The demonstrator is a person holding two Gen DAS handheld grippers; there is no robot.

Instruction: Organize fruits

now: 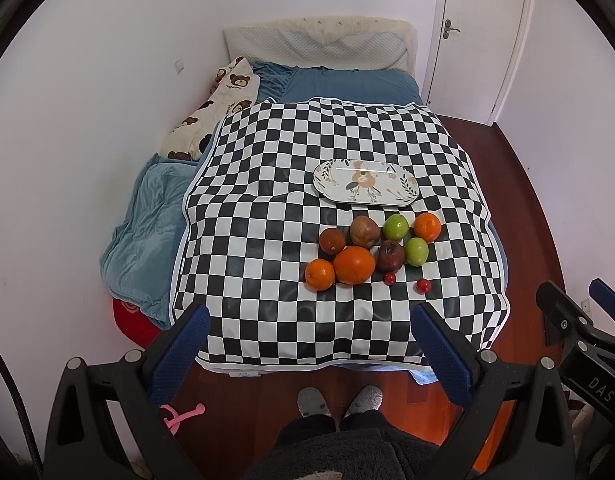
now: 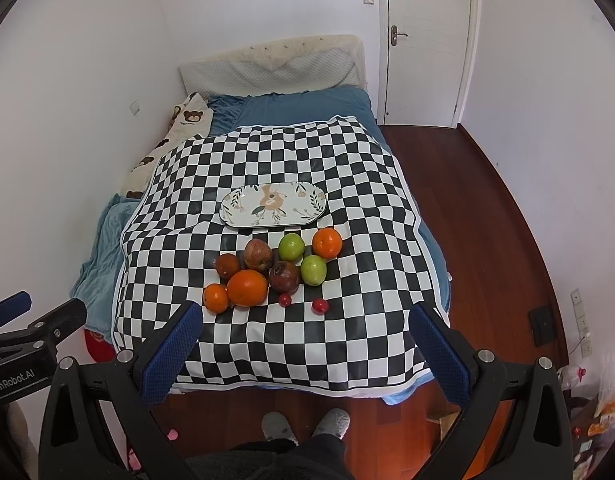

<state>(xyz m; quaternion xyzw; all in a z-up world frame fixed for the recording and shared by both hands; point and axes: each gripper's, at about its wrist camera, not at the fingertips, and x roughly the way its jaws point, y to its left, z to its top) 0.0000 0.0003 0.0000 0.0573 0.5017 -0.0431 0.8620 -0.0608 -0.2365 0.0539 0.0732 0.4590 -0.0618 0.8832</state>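
A: We hold both claws back over the foot of the bed, left gripper (image 1: 309, 326) and right gripper (image 2: 303, 324) each with jaws wide apart, nothing between them

B: Makes sense, we have touched no fruit yet. The fruits sit bunched on the checkered cloth (image 1: 267, 184), big orange (image 1: 354, 265) in front, green apples (image 1: 396, 227) behind, two cherries (image 1: 389, 278) loose nearest us

A: The plate (image 1: 365, 182) lies bare just beyond the pile, likely the target, so we judge the reach goes forward
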